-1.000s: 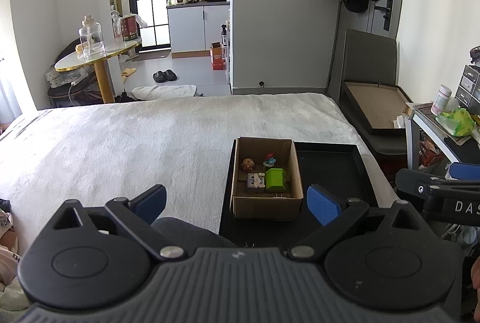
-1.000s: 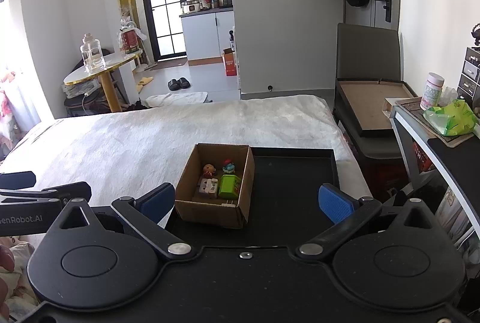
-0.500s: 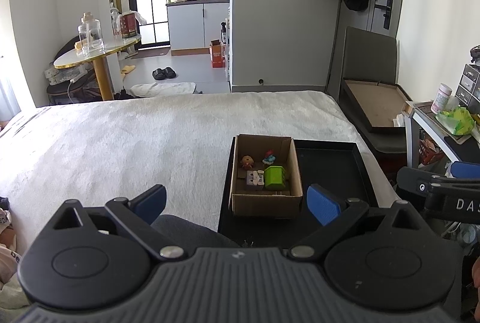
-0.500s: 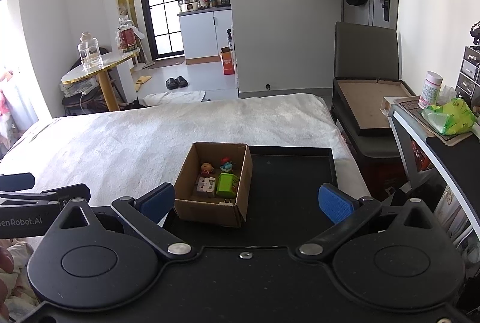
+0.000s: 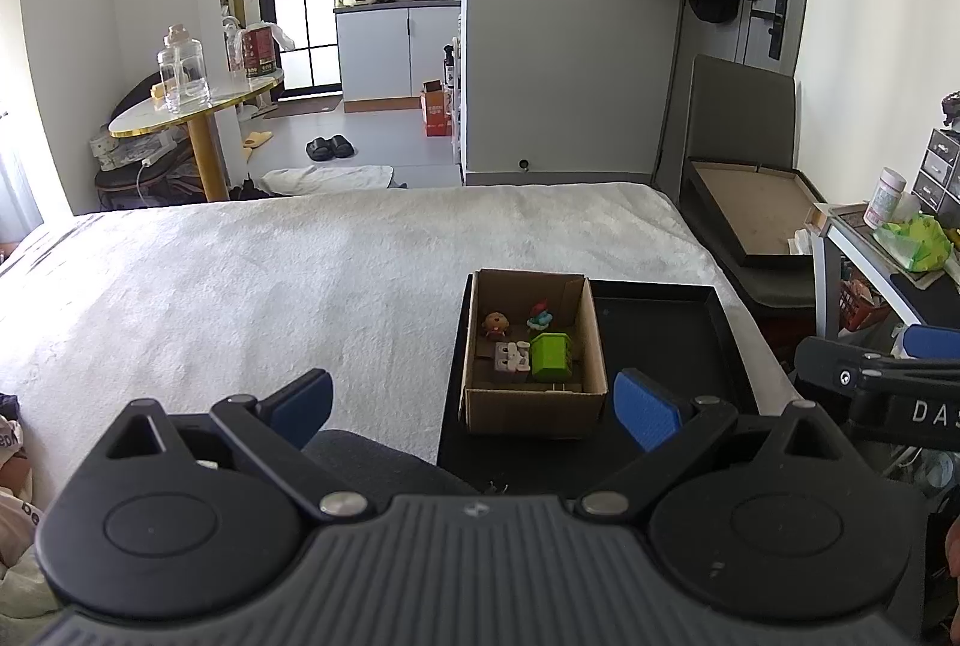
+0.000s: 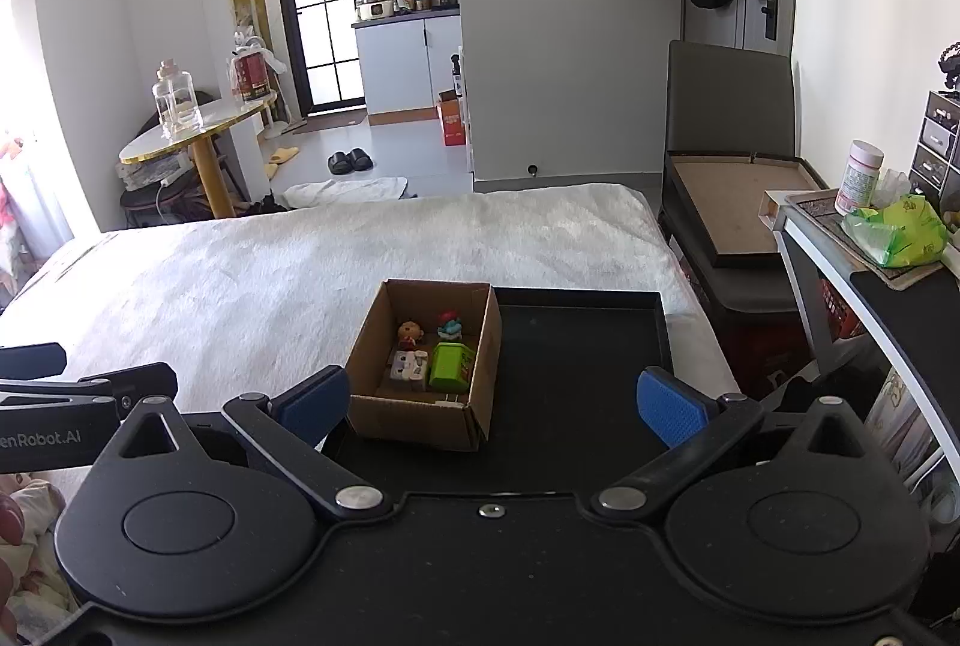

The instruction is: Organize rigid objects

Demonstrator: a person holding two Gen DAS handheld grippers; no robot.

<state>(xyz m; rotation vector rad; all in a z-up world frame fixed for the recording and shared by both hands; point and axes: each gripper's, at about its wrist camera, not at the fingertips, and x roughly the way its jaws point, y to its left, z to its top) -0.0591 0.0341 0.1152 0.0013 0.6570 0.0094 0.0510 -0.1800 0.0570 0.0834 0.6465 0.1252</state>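
An open cardboard box (image 5: 534, 409) (image 6: 420, 418) stands at the left end of a black tray (image 5: 666, 340) (image 6: 576, 340) on a white bed. Inside it lie a green block (image 5: 551, 357) (image 6: 451, 366), a white block (image 5: 511, 357) (image 6: 409, 367), a brown figure (image 5: 495, 324) (image 6: 410, 333) and a red-and-teal figure (image 5: 541, 315) (image 6: 450, 324). My left gripper (image 5: 473, 403) is open, held back from the box with nothing between its blue pads. My right gripper (image 6: 493, 400) is open too, above the tray's near end and empty.
The white bedspread (image 5: 270, 286) stretches left of the tray. A grey chair with a flat cardboard tray (image 6: 732, 202) stands right of the bed, then a desk (image 6: 870, 274) with a bottle and a green bag. A round table (image 5: 192, 106) stands beyond the bed's far left.
Both views have shifted slightly, so the box and tray sit a little lower and nearer in frame. Both grippers stay open and empty.
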